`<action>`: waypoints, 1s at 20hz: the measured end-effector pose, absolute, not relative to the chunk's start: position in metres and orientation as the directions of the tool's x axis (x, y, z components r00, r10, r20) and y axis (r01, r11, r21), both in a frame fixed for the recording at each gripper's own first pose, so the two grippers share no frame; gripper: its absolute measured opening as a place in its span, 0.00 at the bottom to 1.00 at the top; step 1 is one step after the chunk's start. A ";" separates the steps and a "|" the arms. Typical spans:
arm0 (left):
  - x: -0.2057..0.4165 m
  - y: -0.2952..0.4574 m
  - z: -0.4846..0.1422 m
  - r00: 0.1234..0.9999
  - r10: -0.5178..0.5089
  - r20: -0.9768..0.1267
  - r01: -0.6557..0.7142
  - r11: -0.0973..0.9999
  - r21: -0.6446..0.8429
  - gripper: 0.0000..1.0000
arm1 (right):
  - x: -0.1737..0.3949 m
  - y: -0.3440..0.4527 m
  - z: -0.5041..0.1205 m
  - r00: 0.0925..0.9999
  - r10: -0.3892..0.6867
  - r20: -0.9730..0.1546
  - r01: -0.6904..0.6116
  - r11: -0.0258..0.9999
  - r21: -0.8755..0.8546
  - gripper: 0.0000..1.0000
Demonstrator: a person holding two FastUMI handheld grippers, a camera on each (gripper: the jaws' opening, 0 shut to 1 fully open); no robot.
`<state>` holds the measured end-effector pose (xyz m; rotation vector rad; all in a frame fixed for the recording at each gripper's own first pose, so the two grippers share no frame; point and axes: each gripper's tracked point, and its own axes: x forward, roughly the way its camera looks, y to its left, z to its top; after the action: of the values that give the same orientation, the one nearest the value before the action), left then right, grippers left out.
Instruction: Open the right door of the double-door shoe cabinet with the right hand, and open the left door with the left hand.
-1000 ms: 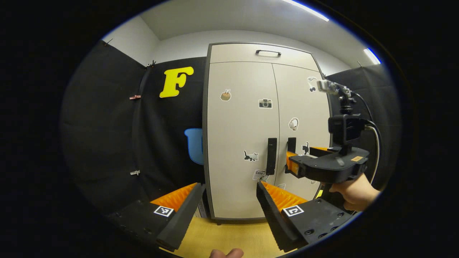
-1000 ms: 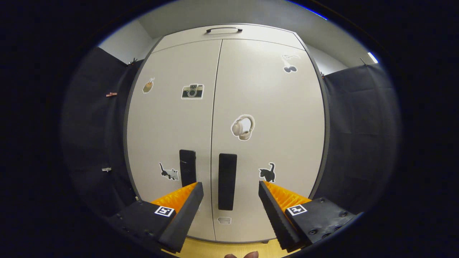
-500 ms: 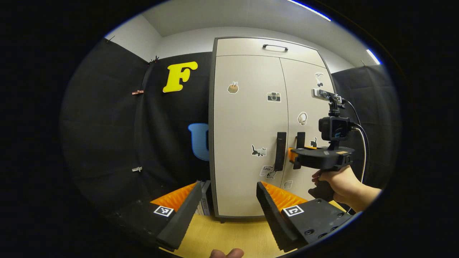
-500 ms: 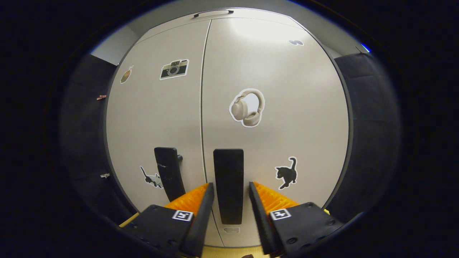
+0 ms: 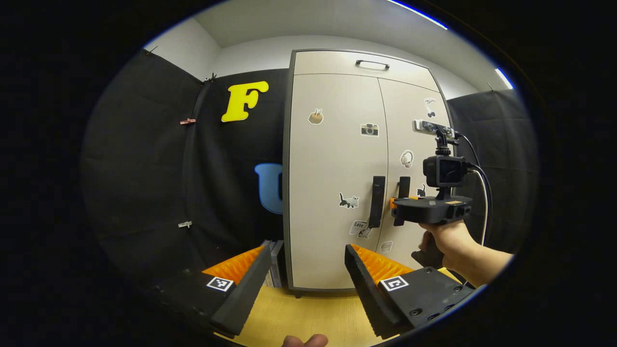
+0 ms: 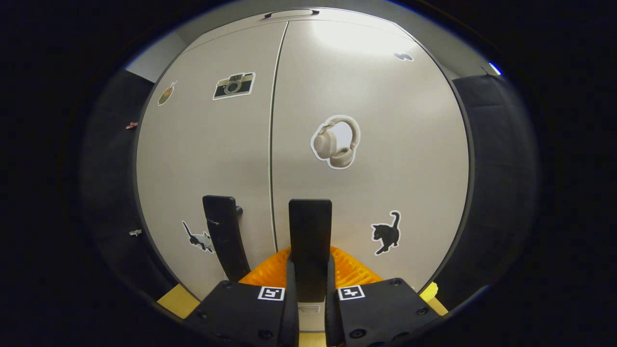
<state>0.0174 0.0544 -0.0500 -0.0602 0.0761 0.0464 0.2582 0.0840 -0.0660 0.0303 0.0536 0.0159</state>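
Note:
The pale double-door shoe cabinet [image 5: 337, 159] stands with both doors closed. In the right gripper view my right gripper [image 6: 309, 279] is shut on the black vertical handle [image 6: 310, 241] of the right door [image 6: 385, 144], one finger on each side. The left door's black handle [image 6: 223, 236] stands just to its left, untouched. In the left gripper view the right gripper [image 5: 400, 205], held by a hand [image 5: 450, 241], sits at the right door's handle [image 5: 403, 188]. My left gripper [image 5: 306, 270] is open and well back from the left door's handle [image 5: 376, 201].
Stickers dot both doors. A top drawer with a bar handle [image 5: 372, 63] sits above the doors. Black cloth walls flank the cabinet [image 5: 144, 168]. The floor [image 5: 308, 313] in front is light wood. A thin grey object [image 5: 274, 265] leans by the cabinet's lower left.
My right gripper has moved in and closed its fingers onto the right door's handle. The left gripper has drifted back slightly and stays open. Both doors remain closed.

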 end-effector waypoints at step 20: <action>-0.043 0.035 -0.037 0.992 0.111 -0.065 -0.113 0.993 -0.043 0.95 | 0.214 0.064 -0.057 0.991 0.123 -0.051 -0.118 0.988 0.096 0.13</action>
<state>-0.0429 0.0346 -0.0372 -0.0467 0.0629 0.1123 0.2141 0.0639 -0.0569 0.0926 0.0573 0.1208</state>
